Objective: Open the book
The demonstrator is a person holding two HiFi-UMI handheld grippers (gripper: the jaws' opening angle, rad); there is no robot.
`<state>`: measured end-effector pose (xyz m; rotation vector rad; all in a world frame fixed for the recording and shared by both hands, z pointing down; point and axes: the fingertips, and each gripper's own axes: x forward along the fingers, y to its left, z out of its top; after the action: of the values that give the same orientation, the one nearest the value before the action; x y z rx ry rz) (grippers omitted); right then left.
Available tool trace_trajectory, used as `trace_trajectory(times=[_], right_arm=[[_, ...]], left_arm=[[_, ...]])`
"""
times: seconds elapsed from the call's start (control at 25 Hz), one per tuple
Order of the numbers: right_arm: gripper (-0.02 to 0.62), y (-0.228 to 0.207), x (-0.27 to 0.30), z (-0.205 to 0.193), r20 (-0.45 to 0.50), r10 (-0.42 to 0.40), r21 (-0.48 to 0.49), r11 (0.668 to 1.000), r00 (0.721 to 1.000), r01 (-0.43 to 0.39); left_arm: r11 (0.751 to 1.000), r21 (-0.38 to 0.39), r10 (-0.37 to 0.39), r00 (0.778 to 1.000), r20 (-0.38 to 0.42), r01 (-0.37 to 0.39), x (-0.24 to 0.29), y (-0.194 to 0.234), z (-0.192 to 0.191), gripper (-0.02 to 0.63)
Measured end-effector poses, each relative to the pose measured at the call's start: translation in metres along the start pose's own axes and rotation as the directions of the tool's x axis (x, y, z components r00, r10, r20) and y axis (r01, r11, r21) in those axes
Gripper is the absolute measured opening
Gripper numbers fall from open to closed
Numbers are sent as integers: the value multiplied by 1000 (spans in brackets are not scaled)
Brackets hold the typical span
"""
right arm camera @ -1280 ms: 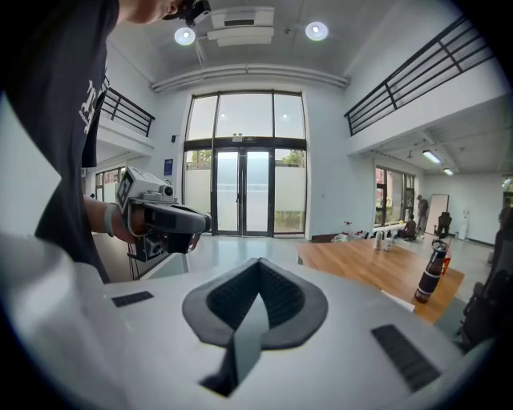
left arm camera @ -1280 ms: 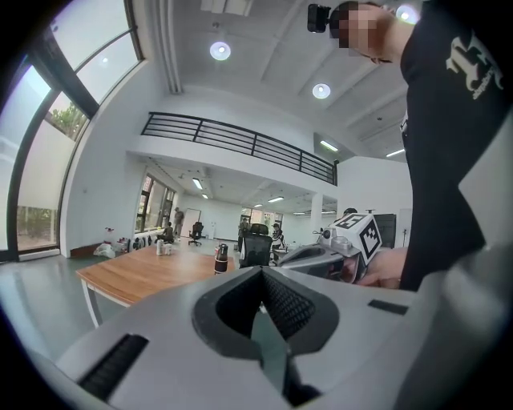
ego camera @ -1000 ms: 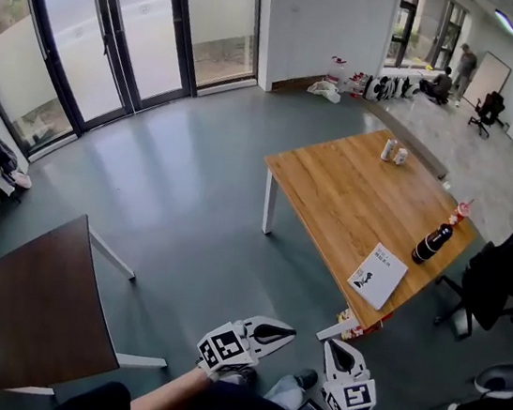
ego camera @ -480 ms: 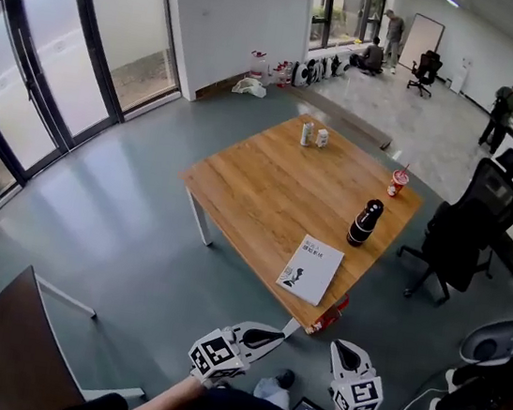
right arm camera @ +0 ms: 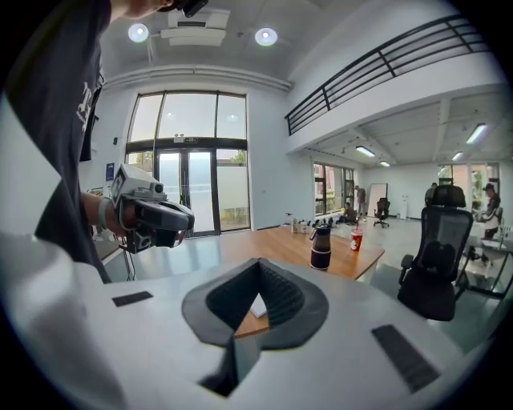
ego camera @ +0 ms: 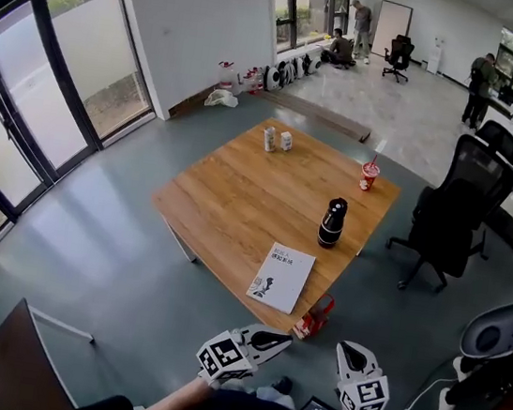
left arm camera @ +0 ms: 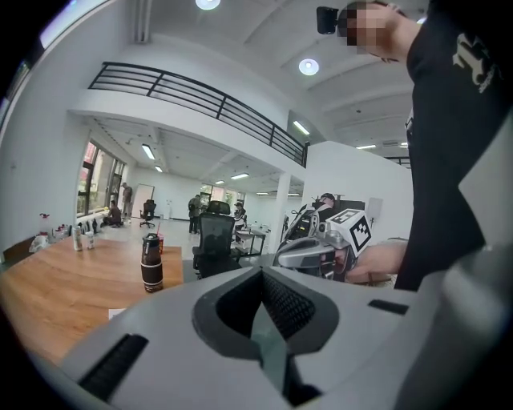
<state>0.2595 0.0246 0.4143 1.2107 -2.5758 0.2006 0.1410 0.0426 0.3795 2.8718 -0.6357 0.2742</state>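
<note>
A white closed book (ego camera: 282, 277) lies near the front edge of the wooden table (ego camera: 229, 196). In the right gripper view a corner of the book (right arm camera: 258, 307) shows just past the jaws. My left gripper (ego camera: 283, 342) and right gripper (ego camera: 347, 351) are held low in front of me, short of the table, both shut with nothing between their jaws. The left gripper view looks across to the right gripper (left arm camera: 314, 255); the right gripper view shows the left gripper (right arm camera: 160, 218) at its left.
A black bottle (ego camera: 332, 222), a red cup with a straw (ego camera: 369, 174) and two small cans (ego camera: 277, 140) stand on the table. A red thing (ego camera: 314, 317) sits on the floor at the table's near corner. A black office chair (ego camera: 449, 217) stands right. A dark table (ego camera: 16, 369) lies left. People stand far back.
The view has swung so the table and book now lie straight ahead and closer. Both grippers stayed shut at the bottom of the view.
</note>
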Motion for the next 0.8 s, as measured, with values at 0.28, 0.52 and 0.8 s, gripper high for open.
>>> trace_trajectory(times=[0.28, 0.52, 0.8], right_arm=[[-14, -27, 3, -1, 4, 8, 11, 1000, 1000, -8], [-14, -30, 15, -6, -10, 20, 11, 1000, 1000, -20], [-14, -25, 53, 6, -33, -5, 3, 1000, 999, 5]], left_arm=[[1000, -5, -3, 1000, -12, 3, 25, 4, 6, 6], [998, -64, 9, 1000, 18, -8, 24, 28, 2, 6], [997, -62, -38, 999, 10, 38, 17, 68, -2, 6]])
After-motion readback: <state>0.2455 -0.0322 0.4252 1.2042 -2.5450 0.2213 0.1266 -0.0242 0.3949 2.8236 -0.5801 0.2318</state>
